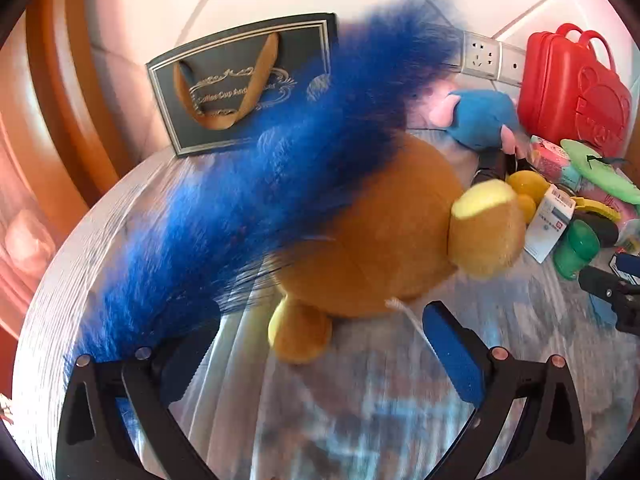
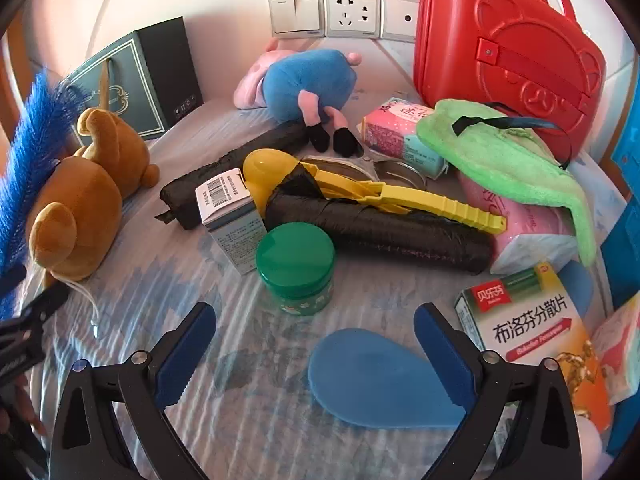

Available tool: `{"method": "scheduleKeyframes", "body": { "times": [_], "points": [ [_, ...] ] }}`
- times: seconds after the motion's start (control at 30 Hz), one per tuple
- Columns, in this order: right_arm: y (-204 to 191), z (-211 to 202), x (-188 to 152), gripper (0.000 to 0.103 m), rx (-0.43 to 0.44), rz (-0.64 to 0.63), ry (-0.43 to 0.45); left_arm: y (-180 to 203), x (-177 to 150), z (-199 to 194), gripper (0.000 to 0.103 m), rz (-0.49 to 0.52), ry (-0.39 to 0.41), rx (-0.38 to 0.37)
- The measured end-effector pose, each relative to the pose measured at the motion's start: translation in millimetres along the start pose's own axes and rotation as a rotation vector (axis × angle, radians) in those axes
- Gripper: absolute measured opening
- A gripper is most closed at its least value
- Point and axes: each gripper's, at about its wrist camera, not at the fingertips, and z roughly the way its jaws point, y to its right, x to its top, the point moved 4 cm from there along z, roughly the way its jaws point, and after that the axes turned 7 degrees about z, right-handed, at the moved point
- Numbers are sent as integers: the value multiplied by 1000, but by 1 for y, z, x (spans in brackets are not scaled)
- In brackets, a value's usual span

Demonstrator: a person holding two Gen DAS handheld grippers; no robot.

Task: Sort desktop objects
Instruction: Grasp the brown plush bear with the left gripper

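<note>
In the left wrist view a blurred blue feather duster (image 1: 280, 184) covers the brown plush bear's (image 1: 384, 232) upper left and part of the dark gift bag (image 1: 208, 92). The red case (image 2: 508, 48) is cut off at the right wrist view's top edge.

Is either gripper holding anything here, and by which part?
Neither. The right gripper is open over the table with nothing between its fingers. The left gripper is open too; the blue duster brushes its left finger but is not clamped.

Two plush toys (image 2: 80, 196) (image 2: 308, 76) (bear, pig), two black rolls (image 2: 380, 232) (image 2: 236, 168)
</note>
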Motion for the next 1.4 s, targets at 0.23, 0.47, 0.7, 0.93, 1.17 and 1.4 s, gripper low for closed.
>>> {"method": "scheduleKeyframes", "body": {
  "times": [0.23,0.47,0.7,0.93,1.17,1.4],
  "points": [
    [-3,10,1,101,-13,6,-9,2,6,19,103,33,-9,-23],
    [-14,-8,7,101,40,15,21,-4,-10,-10,103,43,35,-48],
    [-77,-26,28,101,212,-23,-11,-19,-15,17,103,54,-20,-84],
    [-136,-6,33,101,291,-56,-81,-26,-11,28,103,51,-29,-109],
    [-152,4,32,88,321,-86,-73,-24,-4,37,103,61,-41,-113],
    [-174,-4,29,29,323,-195,-38,-22,-3,40,102,39,-28,-130]
  ]
}}
